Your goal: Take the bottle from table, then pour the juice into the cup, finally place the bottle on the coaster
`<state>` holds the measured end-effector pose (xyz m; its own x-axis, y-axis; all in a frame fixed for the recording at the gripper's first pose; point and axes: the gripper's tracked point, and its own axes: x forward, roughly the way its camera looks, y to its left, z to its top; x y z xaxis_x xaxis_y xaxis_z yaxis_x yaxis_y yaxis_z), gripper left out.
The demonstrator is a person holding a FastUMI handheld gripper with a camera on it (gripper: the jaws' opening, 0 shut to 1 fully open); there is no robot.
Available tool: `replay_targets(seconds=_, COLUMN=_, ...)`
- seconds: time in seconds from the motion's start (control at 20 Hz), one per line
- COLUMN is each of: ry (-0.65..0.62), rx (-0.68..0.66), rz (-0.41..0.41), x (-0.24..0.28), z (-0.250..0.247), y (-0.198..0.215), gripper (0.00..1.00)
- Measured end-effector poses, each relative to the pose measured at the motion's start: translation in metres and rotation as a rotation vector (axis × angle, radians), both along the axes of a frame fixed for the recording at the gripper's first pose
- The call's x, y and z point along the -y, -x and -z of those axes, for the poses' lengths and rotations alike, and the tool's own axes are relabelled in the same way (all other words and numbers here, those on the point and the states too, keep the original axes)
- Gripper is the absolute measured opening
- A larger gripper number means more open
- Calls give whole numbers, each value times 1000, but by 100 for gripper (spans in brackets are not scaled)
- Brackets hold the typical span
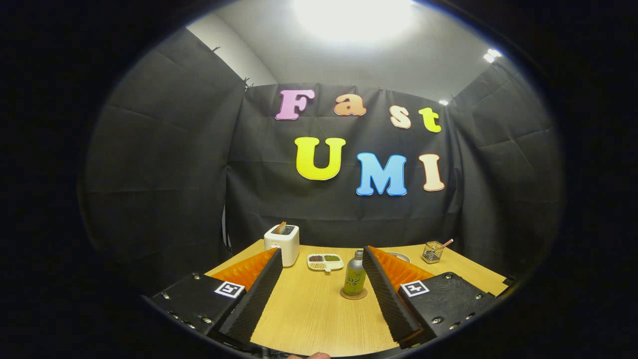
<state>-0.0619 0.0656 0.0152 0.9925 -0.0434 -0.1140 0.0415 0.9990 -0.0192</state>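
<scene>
The gripper (321,271) is wide open and holds nothing. Its 2 fingers (256,294) spread apart over the near part of the wooden tabletop (309,314).

The bottle (354,273) stands upright on a round coaster (353,293). It has a green label and a silver cap. It sits between the 2 fingers, close to the right finger, but no finger touches it. It is about in the middle of the tabletop.

Just behind the bottle, toward the far edge, lies a small white dish (325,262) with 3 parts. Each part has small bits of food in it. A white toaster (282,243) stands near the far left corner of the tabletop, with a slice poking out of the top.

Near the far right corner stands a small wire basket (432,252) with a stick leaning out of it. A round pale rim (398,256) peeks out behind the right finger, and I cannot tell what it is.
</scene>
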Motion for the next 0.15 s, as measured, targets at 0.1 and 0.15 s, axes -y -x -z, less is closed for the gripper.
replay_targets(seconds=0.1, ry=-4, rx=1, rz=2, x=1, z=0, y=-1, gripper=98)
replay_targets(seconds=0.15, ry=-5, rx=4, rz=4, x=2, z=0, y=-1, gripper=98)
